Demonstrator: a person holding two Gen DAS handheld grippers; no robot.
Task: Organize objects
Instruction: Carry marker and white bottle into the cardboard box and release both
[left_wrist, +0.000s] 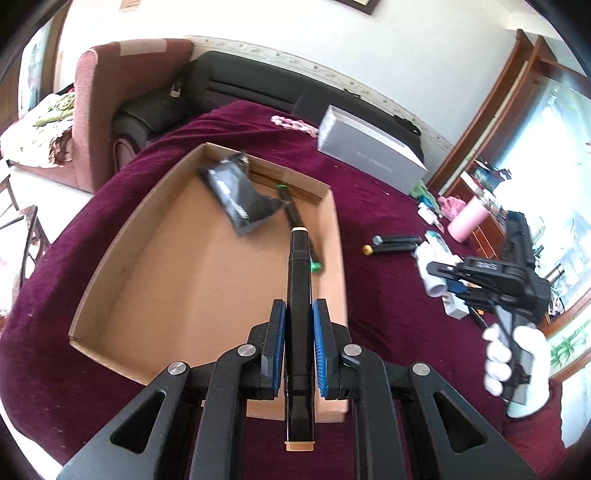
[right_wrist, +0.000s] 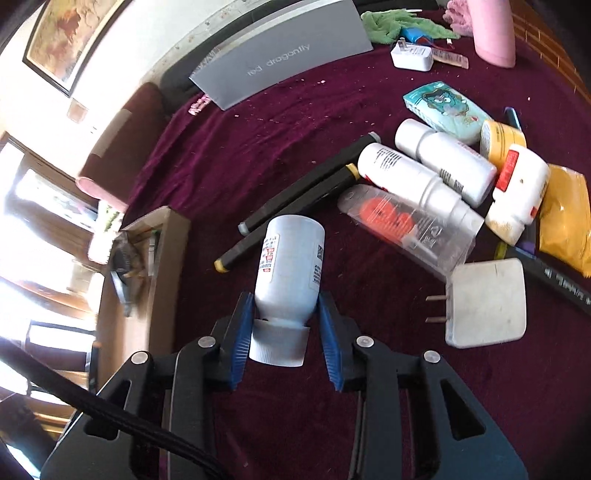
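My left hand-held gripper is clamped tight on a slim black marker with tan end caps, held above the near right part of the open brown cardboard box on the maroon-covered table. My right hand-held gripper grips a white plastic bottle near its ribbed cap, blue pads pressing its sides, just right of the box.

Two close, downward wrist views along the tongs, sharing the maroon tablecloth and cardboard box.
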